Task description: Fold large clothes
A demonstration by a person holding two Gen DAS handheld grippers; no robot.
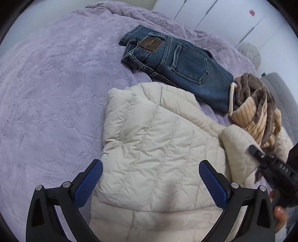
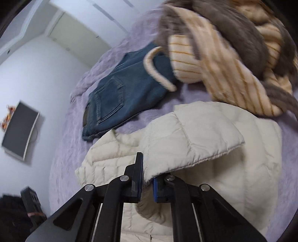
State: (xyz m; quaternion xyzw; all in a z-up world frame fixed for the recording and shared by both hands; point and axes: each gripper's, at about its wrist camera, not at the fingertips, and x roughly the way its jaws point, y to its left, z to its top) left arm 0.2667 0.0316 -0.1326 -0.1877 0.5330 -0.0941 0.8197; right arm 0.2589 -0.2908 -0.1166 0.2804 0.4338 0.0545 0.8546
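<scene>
Here the folded jeans (image 1: 175, 61) lie finished on the bed (image 1: 46, 83), while the cream quilted jacket (image 1: 154, 145) beside them is mid-fold: right gripper (image 2: 148, 183) fingers pinch its hem, left gripper (image 1: 150, 178) fingers gape wide above it.

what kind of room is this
Most likely a bedroom in a home. Clothes lie on a fuzzy lilac bed blanket, white panelled wardrobe doors stand behind it, and a dark flat screen hangs on the pale wall.
</scene>
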